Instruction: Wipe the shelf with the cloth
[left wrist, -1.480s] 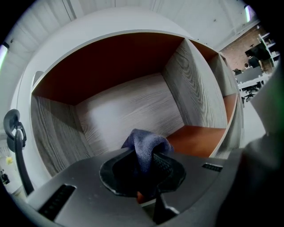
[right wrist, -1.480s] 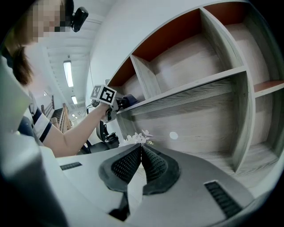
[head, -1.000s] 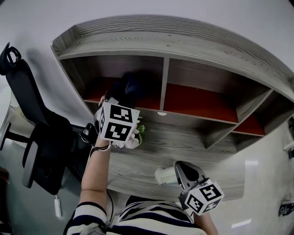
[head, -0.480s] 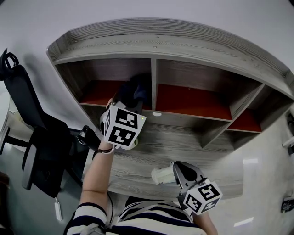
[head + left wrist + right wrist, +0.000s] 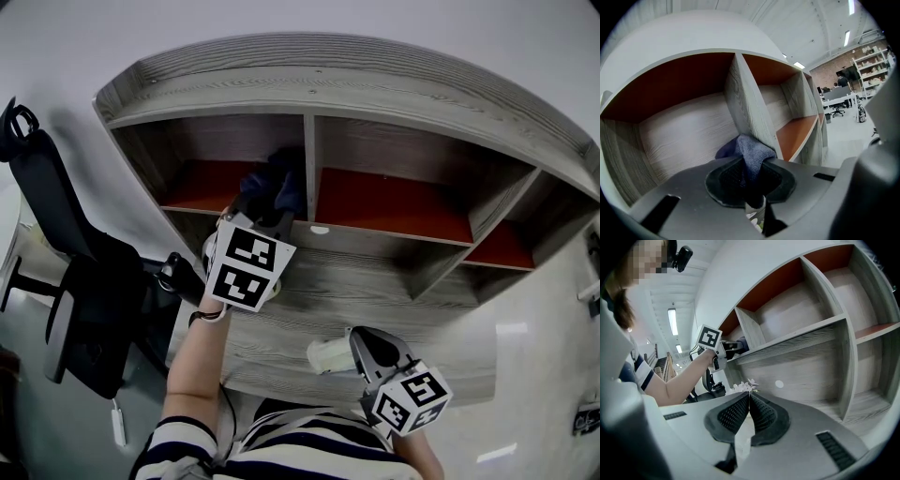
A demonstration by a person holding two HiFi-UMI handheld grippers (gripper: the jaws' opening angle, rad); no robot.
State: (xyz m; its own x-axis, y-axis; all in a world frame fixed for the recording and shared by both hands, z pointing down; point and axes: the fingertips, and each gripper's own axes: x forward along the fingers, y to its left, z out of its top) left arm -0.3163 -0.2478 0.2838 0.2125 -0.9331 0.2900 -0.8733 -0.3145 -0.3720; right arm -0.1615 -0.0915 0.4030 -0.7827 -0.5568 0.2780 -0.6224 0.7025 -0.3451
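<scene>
Since a second ago, the left gripper (image 5: 265,214) has been carried rightward along the upper left compartment, and the cloth (image 5: 279,186) has been brought up to the divider (image 5: 309,167). In the left gripper view, the left gripper (image 5: 750,180) is seen clamped on the cloth (image 5: 752,152), with its jaws pinching the lower end of the bunch.

The cloth is seen as a dark blue, nubbly wad, crumpled rather than flat, with one fold spilling to the left. Its long axis is laid along the line of the jaws: it is drawn out from between them and pointed straight ahead at the divider (image 5: 747,108), against whose front edge its far end is pressed.

The right gripper (image 5: 364,339) is held low, well apart from the cloth, over the broad lower board of the shelf (image 5: 375,89). Its jaws are shown pressed together on nothing in the right gripper view (image 5: 749,413).
</scene>
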